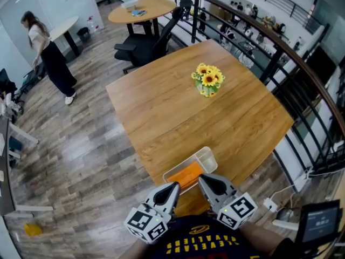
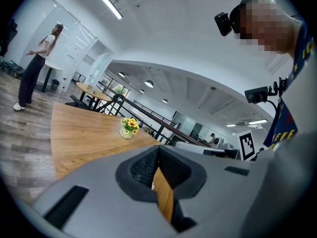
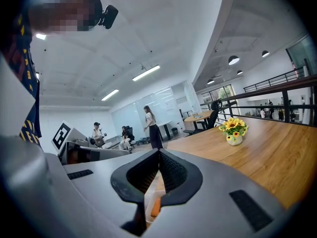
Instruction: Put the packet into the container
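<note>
Lower centre of the frame: the orange packet (image 1: 186,175) lay inside the clear container (image 1: 209,156), near the wooden table's (image 1: 178,107) front edge. The left gripper (image 1: 173,187) and right gripper (image 1: 202,179) sat just below, jaws closed and empty. The packet looked placed, so backing away without nudging the container seemed wise.

You are working in bright, even light; ceiling strip lights (image 2: 109,4) are glowing overhead, shadows lying soft. Wide lenses are bending the edges and darkening the gripper views' corners.
</note>
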